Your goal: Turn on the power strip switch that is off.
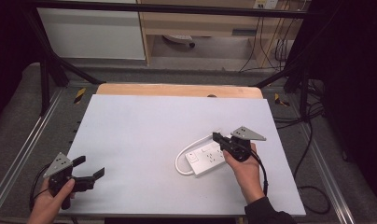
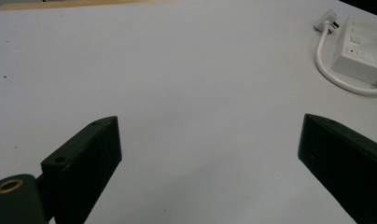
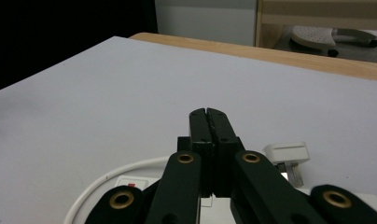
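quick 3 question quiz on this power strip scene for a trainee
1. True or false: the right gripper has its jaws shut.
2. Which gripper is above the power strip: A left, B right?
3. What colour is the sheet covering the table?

Key: 1 true, the jaws meet with nothing between them. 2 B; the left gripper stands open over bare sheet. 3 white.
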Tool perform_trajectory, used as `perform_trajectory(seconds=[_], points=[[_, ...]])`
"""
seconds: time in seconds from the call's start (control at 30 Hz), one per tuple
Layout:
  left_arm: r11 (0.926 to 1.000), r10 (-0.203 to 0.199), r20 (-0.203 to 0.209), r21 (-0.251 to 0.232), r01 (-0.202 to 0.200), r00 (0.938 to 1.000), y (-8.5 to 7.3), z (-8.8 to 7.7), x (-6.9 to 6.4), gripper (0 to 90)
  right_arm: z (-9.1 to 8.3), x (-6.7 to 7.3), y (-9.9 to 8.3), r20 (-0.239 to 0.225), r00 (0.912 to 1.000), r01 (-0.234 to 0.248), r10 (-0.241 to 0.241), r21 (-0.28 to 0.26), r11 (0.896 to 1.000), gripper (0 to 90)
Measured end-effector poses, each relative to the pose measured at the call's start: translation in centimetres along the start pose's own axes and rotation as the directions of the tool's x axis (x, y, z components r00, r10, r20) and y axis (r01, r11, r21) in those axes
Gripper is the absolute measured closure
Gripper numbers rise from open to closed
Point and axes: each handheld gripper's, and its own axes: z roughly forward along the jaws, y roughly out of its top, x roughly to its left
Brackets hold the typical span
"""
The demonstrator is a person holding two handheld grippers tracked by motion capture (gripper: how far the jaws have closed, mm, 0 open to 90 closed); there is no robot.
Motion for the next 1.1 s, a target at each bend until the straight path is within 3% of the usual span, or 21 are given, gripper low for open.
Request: perform_trajectory(seconds=[0.57,1.1], points=[[1.0,0.004,0.001,-0.001,-0.004,1.0,0.0,0.0,0.0,6.3,1.1,-0.2,-1.1,0.004,0.9996,-0.029,0.029,0.051,0.998,90.0],[1.0,0.006,0.005,-0.001,-0.006,1.0,0.1,0.0,-0.1,6.3,2.5,0.3,-2.4,-0.004,0.9999,-0.012,0.012,0.133,0.991,90.0]])
